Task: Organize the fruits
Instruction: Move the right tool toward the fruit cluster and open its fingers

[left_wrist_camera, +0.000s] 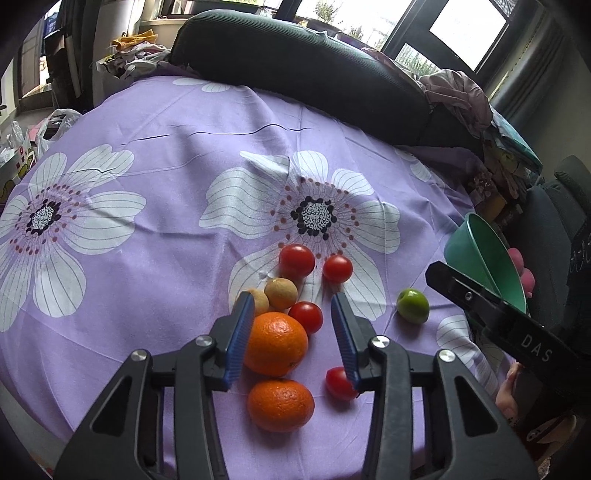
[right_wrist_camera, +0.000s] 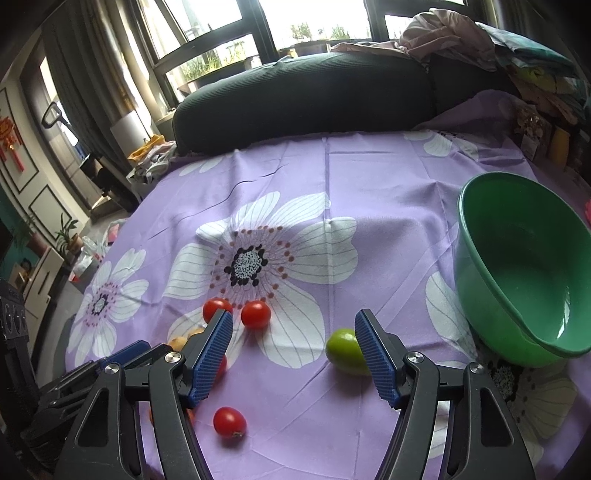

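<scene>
Fruit lies on a purple flowered cloth (left_wrist_camera: 155, 122). My left gripper (left_wrist_camera: 293, 308) is open above an orange (left_wrist_camera: 275, 343), which sits between its blue pads. A second orange (left_wrist_camera: 280, 405) lies nearer. Several red tomatoes (left_wrist_camera: 296, 260) and two tan round fruits (left_wrist_camera: 281, 292) lie around them. A green fruit (left_wrist_camera: 413, 305) lies to the right. My right gripper (right_wrist_camera: 293, 334) is open and empty; the green fruit (right_wrist_camera: 343, 350) sits just beside its right pad. A green bowl (right_wrist_camera: 524, 273) stands empty at the right.
A dark cushion (right_wrist_camera: 303, 99) lies along the far edge of the cloth. Piled clothes (right_wrist_camera: 461, 33) and packets sit at the far right. The right gripper's body (left_wrist_camera: 509, 325) shows in the left wrist view, next to the bowl (left_wrist_camera: 480, 254).
</scene>
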The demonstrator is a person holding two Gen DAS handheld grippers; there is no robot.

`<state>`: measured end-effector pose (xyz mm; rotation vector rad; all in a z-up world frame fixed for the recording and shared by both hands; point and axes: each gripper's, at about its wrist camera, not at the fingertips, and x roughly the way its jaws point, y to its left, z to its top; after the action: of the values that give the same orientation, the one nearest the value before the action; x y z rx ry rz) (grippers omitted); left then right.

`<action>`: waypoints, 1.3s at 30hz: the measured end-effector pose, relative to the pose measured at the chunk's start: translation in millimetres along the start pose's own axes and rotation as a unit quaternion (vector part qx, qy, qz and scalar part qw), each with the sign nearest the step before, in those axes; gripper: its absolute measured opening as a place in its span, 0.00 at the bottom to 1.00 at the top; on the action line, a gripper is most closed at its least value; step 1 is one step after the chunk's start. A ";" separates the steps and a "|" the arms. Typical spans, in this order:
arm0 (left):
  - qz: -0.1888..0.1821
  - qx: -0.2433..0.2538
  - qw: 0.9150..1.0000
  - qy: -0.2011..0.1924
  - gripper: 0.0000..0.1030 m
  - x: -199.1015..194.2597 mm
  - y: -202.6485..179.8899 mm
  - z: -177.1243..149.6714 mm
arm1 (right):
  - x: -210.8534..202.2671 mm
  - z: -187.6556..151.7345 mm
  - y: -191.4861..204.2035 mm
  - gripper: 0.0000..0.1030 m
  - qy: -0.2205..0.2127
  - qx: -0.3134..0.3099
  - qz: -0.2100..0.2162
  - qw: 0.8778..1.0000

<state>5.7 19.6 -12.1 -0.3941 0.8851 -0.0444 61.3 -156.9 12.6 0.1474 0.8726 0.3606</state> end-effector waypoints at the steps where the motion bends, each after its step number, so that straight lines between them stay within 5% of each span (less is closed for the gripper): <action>1: 0.001 -0.005 1.000 -0.001 0.39 -0.7 3.2 1.0 | 0.5 -1.1 0.7 0.66 0.003 0.002 0.010 1.000; 5: 0.004 -0.027 1.000 0.002 0.32 0.4 15.9 4.0 | 6.2 -5.8 5.7 0.63 0.030 0.001 0.040 0.999; 9: 0.011 -0.036 0.999 0.002 0.28 0.2 23.8 5.2 | 18.9 -13.7 18.9 0.58 0.073 0.017 0.123 0.990; 14: 0.017 -0.054 0.998 -0.008 0.27 -6.1 35.2 8.8 | 36.1 -27.0 39.1 0.54 0.131 0.000 0.149 0.980; 24: 0.034 -0.065 0.997 -0.012 0.27 -8.7 45.4 13.0 | 65.4 -43.0 58.0 0.54 0.170 -0.024 0.120 0.978; 39: 0.033 -0.052 0.998 -0.002 0.27 -4.4 41.0 13.7 | 64.3 -45.3 57.2 0.45 0.158 -0.023 0.121 0.980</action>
<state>8.3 62.8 -15.5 -0.4625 0.8989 0.0634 49.9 -81.0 -47.2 0.1564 1.1638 0.6426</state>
